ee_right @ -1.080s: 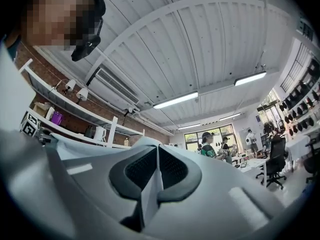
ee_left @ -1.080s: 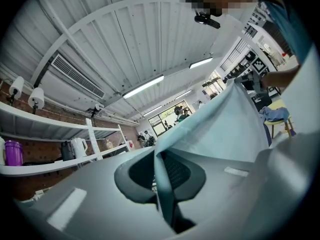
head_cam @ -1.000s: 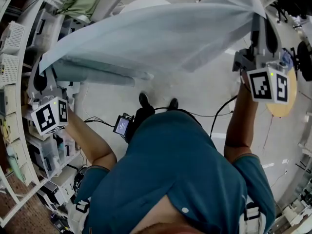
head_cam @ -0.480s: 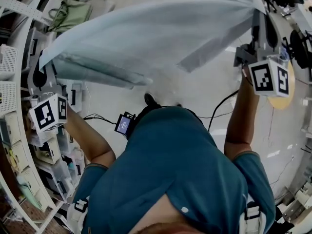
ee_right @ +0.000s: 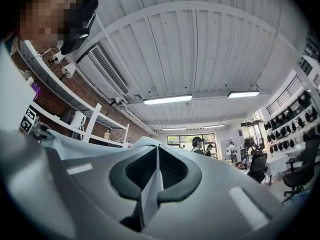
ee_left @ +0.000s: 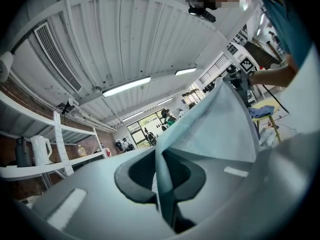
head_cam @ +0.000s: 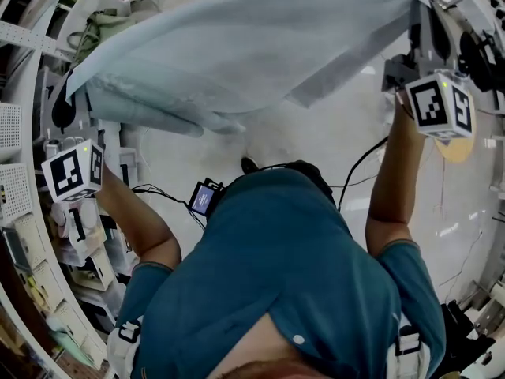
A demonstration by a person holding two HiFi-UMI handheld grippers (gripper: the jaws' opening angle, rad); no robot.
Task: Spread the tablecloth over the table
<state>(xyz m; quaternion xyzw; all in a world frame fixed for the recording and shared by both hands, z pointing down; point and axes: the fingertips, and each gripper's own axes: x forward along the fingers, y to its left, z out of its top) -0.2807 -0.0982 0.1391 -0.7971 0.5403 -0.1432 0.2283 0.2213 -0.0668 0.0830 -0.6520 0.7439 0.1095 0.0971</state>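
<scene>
**Tablecloth held aloft by two corners, both grips closed on fabric**

1. Nearest the head camera is the person's teal shirt [head_cam: 292, 275], on this side of the tablecloth [head_cam: 237, 46], with both forearms raised toward it.
2. The left gripper [head_cam: 67, 105] holds the cloth's left corner. In its own view the fingers [ee_left: 137, 176] are clamped together on a folded edge of fabric, which rises from the pinch and runs off to the right.
3. The right gripper [head_cam: 422, 26] holds the cloth's right corner. Its fingers [ee_right: 137, 171] are likewise pressed on a thin strip of cloth that hangs down between the pads.
4. The tablecloth spans from one gripper to the other in mid-air. It sags into loose folds toward its left end, with pale floor [head_cam: 331, 140] beneath it.
5. Only the head view shows the full span and the white shelving [head_cam: 24, 204] left of the cloth.
6. Only the gripper views show the pinch itself. Beyond the cloth they also show ceiling lights [ee_right: 167, 99], a kettle [ee_left: 40, 150] on a shelf and distant people [ee_right: 199, 145].
</scene>
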